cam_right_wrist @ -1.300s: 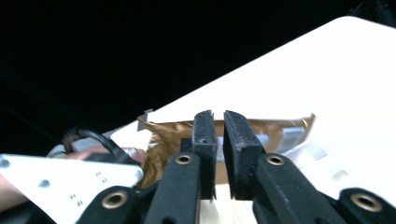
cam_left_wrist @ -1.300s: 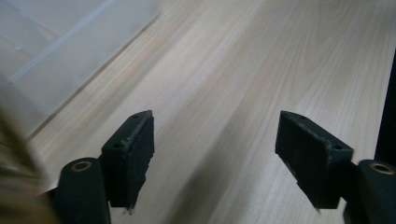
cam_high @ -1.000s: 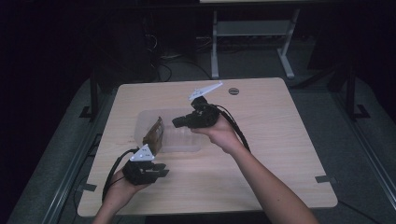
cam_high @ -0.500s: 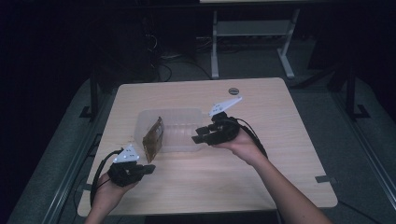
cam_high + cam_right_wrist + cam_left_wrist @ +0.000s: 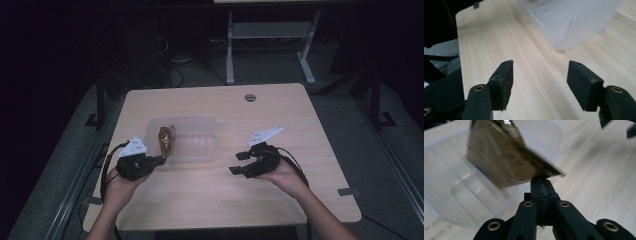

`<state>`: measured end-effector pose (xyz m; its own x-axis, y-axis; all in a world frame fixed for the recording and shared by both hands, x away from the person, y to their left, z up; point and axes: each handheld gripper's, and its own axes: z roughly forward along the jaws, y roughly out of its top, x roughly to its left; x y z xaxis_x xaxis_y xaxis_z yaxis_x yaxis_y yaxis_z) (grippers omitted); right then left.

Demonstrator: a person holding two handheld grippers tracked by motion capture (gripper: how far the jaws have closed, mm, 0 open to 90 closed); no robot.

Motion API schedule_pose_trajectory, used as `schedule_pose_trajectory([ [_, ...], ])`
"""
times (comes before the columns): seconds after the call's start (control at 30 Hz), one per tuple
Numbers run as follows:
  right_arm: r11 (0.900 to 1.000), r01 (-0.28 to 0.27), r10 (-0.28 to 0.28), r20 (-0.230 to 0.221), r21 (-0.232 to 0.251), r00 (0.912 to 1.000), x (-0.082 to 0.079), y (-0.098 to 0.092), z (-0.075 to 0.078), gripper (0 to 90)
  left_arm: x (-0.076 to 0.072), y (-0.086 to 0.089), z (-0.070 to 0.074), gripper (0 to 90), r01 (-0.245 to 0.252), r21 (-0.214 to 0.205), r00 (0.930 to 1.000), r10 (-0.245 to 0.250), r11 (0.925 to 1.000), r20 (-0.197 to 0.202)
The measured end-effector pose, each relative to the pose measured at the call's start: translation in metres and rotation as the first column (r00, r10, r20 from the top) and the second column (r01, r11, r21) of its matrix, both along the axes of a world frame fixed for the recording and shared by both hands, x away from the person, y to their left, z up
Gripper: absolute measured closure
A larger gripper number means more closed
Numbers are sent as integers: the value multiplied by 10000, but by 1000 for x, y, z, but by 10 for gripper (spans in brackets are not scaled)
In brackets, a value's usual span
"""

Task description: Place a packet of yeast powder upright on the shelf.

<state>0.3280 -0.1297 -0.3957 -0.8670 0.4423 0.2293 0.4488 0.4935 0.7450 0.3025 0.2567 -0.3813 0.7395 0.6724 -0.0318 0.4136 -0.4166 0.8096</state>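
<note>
A flat brown-gold packet [image 5: 166, 140] stands on edge at the left end of a clear plastic container [image 5: 195, 142] in the middle of the table. My left gripper [image 5: 161, 159] reaches it from the front left. In the left gripper view the gripper [image 5: 541, 180] is shut on the packet's [image 5: 506, 157] lower corner, and the container [image 5: 461, 200] lies behind it. My right gripper [image 5: 236, 163] hovers to the right of the container, open and holding nothing. The right gripper view has the gripper [image 5: 540, 80] wide apart over bare wood, with the container [image 5: 569, 20] ahead.
The light wooden table [image 5: 210, 200] has a round cable hole [image 5: 250, 97] near its far edge. A white metal frame [image 5: 270, 30] stands on the dark floor beyond. Bare tabletop lies in front of and to the right of the container.
My right gripper has come away from above the container, moving right and toward the front of the table. My left gripper drew back a little, then closed in on the packet's near end.
</note>
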Motion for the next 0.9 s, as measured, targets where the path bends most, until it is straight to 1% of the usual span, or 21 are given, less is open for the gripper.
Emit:
schedule_pose_trajectory([
  [0.13,9994,274,-276,-69,-187,9996,-5,-14,-8,348,11,1,9,898,-309,-179,9988,315,9994,373],
  [0.23,9986,492,-495,-167,-199,9986,-8,-24,-12,336,18,4,15,898,-502,-310,9971,518,9983,555],
  [0.27,9981,574,-579,-216,-221,9981,-9,-27,-13,335,22,5,17,898,-554,-378,9960,579,9977,687],
  [0.3,9977,633,-639,-215,-246,9977,-10,-30,-15,328,23,5,18,898,-610,-483,9959,640,9970,632],
  [0.33,9974,655,-661,-176,-291,9977,-10,-32,-15,325,25,6,20,897,-630,-470,9954,661,9969,688],
  [0.37,9967,737,-744,-202,-348,9970,-11,-35,-16,325,24,6,20,898,-677,-526,9955,710,9963,621],
  [0.4,9963,787,-796,-240,-342,9965,-12,-37,-17,325,21,7,20,898,-663,-413,9959,687,9969,582],
  [0.43,9959,824,-831,-168,-360,9964,-13,-40,-17,322,18,9,20,898,-688,-213,9961,699,9974,531],
  [0.47,9955,884,-892,-195,-352,9958,-14,-42,-17,322,14,11,16,898,-697,10,9973,696,9976,226],
  [0.5,9951,923,-930,-193,-343,9955,-15,-44,-17,321,10,12,13,898,-637,272,9980,636,9976,26],
  [0.53,9948,957,-965,-227,-350,9951,-16,-46,-17,319,7,13,9,898,-595,448,9981,602,9972,-149],
  [0.57,9945,990,-997,-197,-355,9948,-16,-48,-18,317,0,12,2,898,-352,635,9978,386,9974,-530],
  [0.6,9939,1038,-1047,-230,-366,9942,-18,-50,-19,317,-3,12,-3,898,-158,848,9971,220,9963,-732],
  [0.63,9935,1078,-1088,-251,-378,9937,-18,-51,-20,315,-8,10,-9,898,-56,1042,9955,154,9945,-935],
  [0.67,9931,1103,-1114,-265,-396,9934,-18,-53,-21,315,-14,8,-15,898,174,1234,9927,-25,9922,-1202],
  [0.7,9927,1136,-1149,-318,-398,9929,-19,-54,-21,315,-17,7,-19,898,277,1472,9913,-82,9887,-1314],
  [0.73,9926,1150,-1163,-319,-394,9927,-19,-54,-21,315,-20,5,-23,898,317,1514,9899,-101,9880,-1413],
  [0.8,9930,1137,-1146,-258,-324,9931,-19,-54,-21,315,-19,3,-30,898,408,1189,9894,-235,9921,-1436],
  [0.87,9934,1105,-1112,-232,-299,9935,-18,-54,-21,315,-15,-3,-35,898,600,981,9903,-469,9934,-1308],
  [0.9,9930,1140,-1148,-245,-299,9931,-17,-53,-21,315,-12,-6,-35,897,596,935,9926,-491,9938,-1108],
])
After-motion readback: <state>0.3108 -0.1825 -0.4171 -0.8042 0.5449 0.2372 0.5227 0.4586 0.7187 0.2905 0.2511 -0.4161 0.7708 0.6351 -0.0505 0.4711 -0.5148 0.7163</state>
